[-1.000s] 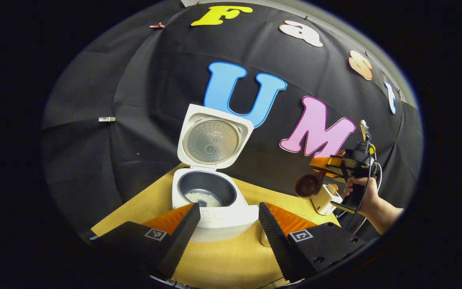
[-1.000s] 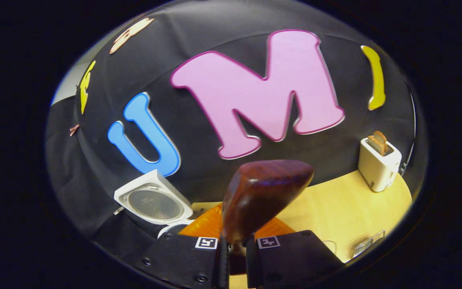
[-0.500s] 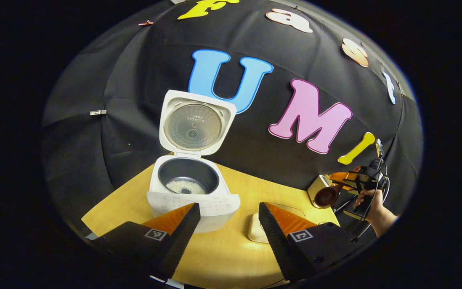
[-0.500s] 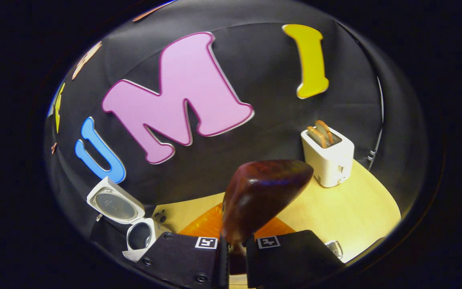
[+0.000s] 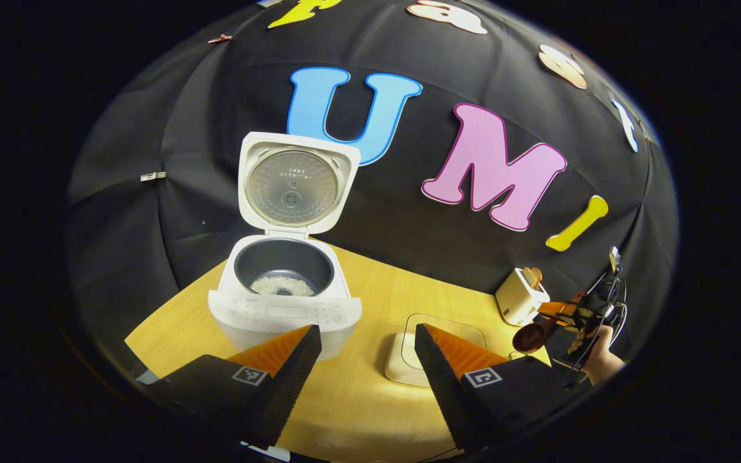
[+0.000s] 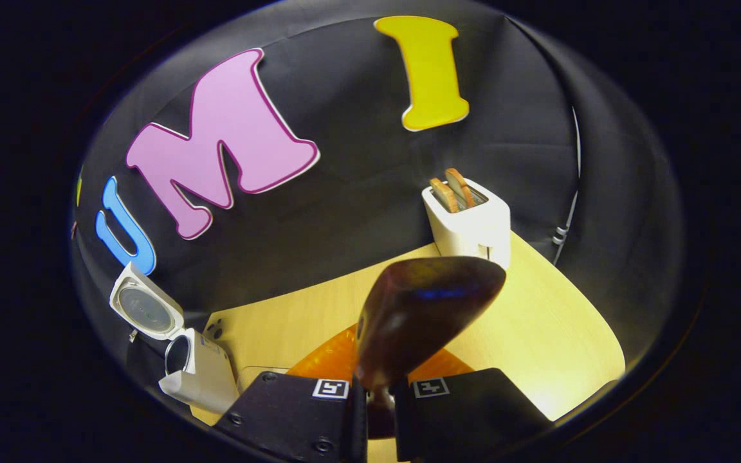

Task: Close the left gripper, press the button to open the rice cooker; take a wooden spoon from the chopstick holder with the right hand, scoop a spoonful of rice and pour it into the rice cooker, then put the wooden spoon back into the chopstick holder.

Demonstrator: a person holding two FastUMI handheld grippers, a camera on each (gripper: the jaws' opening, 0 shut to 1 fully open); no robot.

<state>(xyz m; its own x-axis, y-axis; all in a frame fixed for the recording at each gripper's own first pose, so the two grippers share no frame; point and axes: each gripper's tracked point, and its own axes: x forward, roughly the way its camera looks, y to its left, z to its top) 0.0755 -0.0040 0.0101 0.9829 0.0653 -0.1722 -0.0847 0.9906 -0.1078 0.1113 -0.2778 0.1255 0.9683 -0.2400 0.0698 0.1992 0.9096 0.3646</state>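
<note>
- Since a second ago, the right hand-held gripper point(image 6: 375, 411) has swung away from the rice cooker point(image 5: 285, 302) toward the toaster point(image 6: 470, 218), carrying the wooden spoon point(image 6: 419, 321) off to the far right of the desk point(image 5: 357, 399).
- That right hand-held gripper is clamped narrow on the spoon's neck, the dark bowl standing up just ahead of its fingers; I cannot tell whether any rice is left in the bowl.
- Seen from the left gripper view, the spoon point(image 5: 531, 335) sits near the toaster point(image 5: 520, 296), with a hand point(image 5: 595, 363) behind it.
- Left hand-held gripper point(image 5: 364, 360) hangs wide apart and empty above the desk, short of the cooker.
- Rice cooker lid is up, with rice lying in the pot; a white tray point(image 5: 402, 363) rests beside it.
- Judged by looks, the spoon is stiff, light and smooth; a hold on the neck suits lowering it handle-first into the chopstick holder.
</note>
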